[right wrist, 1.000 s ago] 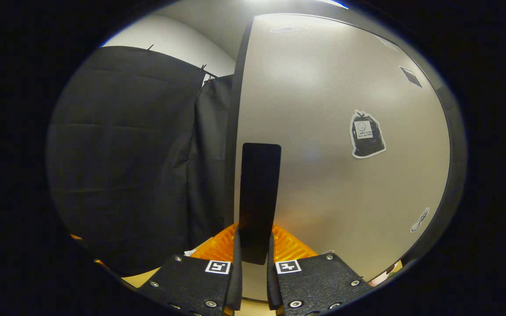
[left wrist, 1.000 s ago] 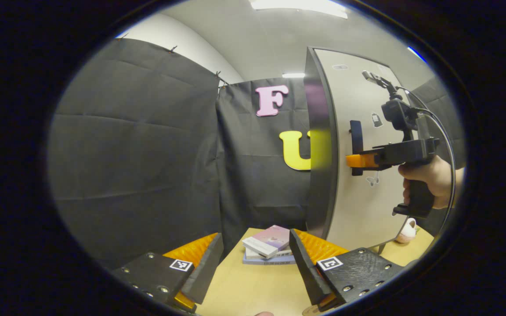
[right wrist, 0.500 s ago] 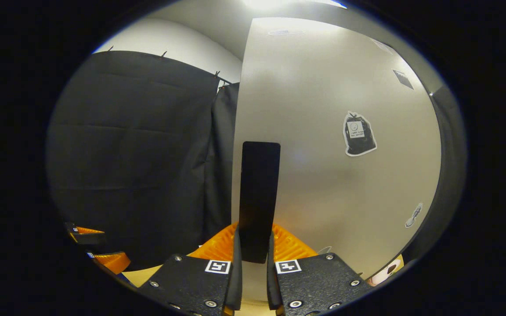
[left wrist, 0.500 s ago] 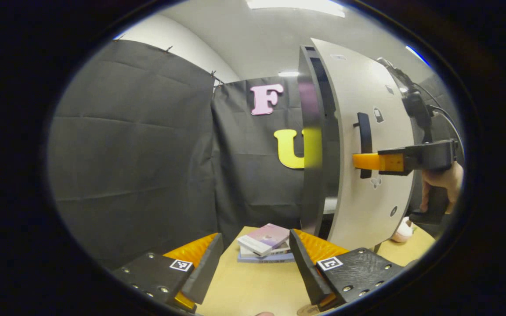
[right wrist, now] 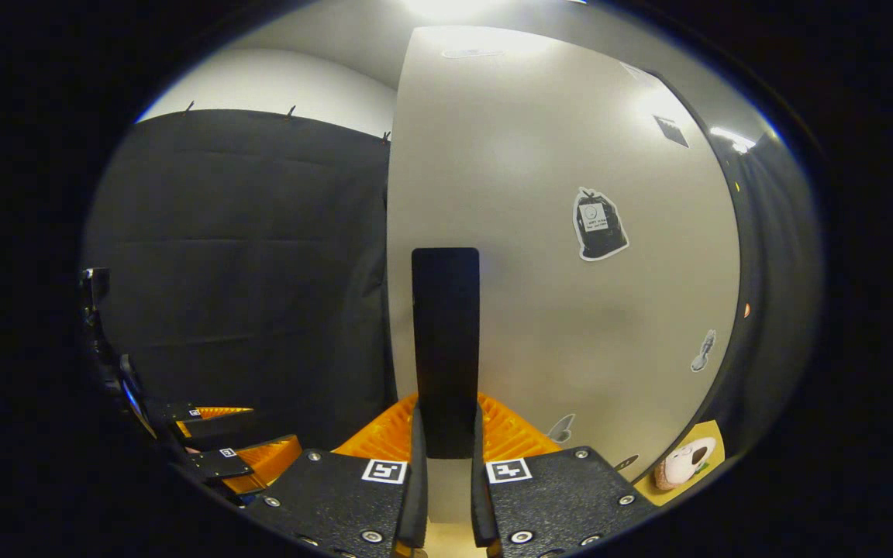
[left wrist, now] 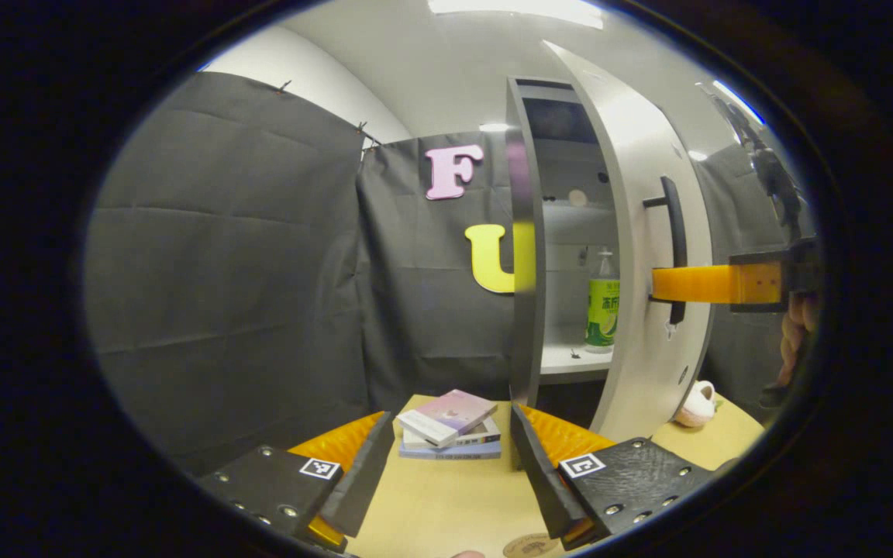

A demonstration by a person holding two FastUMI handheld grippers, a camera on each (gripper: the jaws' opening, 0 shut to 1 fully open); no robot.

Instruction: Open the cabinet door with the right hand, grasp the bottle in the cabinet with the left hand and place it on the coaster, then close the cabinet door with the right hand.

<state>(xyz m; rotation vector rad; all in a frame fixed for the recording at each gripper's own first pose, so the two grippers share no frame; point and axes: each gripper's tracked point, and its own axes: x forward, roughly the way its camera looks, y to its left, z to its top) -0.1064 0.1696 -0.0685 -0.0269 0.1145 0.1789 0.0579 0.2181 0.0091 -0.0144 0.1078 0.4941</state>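
We're mid door-opening w/ right gripper (right wrist: pixel 446 434) clamped on the handle (right wrist: pixel 445 349), door (left wrist: pixel 632 256) part open, bottle (left wrist: pixel 601 306) upright on cabinet shelf, left gripper (left wrist: pixel 450 457) wide & empty; next, swing wider so left can reach in.

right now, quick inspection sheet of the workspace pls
surface: wooden table, bare in front of the left gripper
job's things: cabinet door partly open; bottle upright on a cabinet shelf; coaster at table's near edge
clutter: stack of books; small plush toy beside the cabinet
grippers: right gripper shut on door handle; left gripper open, holding nothing
cables: cable above right gripper
surroundings: black cloth walls, ceiling light
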